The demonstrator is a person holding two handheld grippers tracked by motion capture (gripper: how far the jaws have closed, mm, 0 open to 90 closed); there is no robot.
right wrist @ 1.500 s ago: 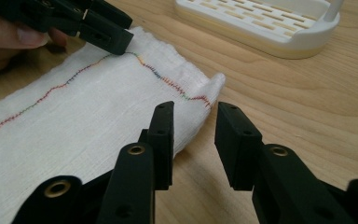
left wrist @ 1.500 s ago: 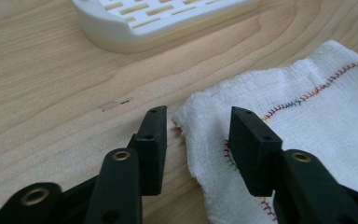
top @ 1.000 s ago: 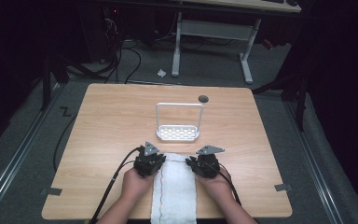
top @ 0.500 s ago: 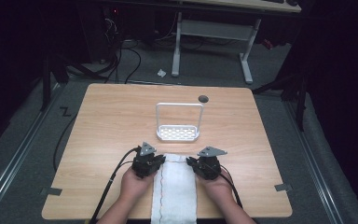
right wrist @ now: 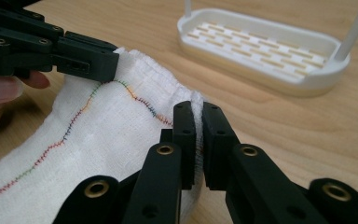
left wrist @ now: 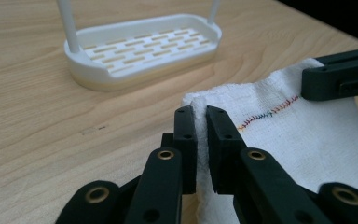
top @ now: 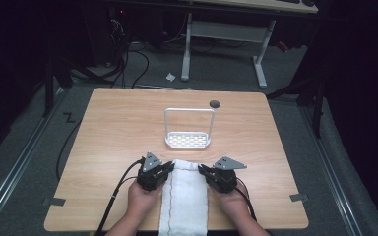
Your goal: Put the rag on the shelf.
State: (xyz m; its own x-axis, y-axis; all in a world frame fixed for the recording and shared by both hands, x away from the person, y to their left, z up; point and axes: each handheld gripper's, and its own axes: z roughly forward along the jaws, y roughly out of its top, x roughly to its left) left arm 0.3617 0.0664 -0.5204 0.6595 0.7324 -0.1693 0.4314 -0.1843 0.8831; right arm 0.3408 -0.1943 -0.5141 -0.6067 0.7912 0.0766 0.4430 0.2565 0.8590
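A white towel [top: 184,196] with a coloured stitched line lies on the wooden table [top: 113,132] and hangs over its near edge. My left gripper [top: 170,167] is shut on the towel's far left corner, and the cloth [left wrist: 284,135] is pinched between its jaws [left wrist: 201,114]. My right gripper [top: 202,169] holds the far right corner. Its jaws [right wrist: 198,109] have just been closing, with the cloth [right wrist: 107,130] squeezed between them. The far edge is raised slightly off the table.
A white slotted rack [top: 188,140] with an arched handle stands just beyond the towel at the table's middle. A dark round hole [top: 214,103] sits near the far edge. Bare wood lies to the left and right.
Both grippers have shifted slightly outward and upward, and the towel's far corners have moved with them. The rack has not moved.
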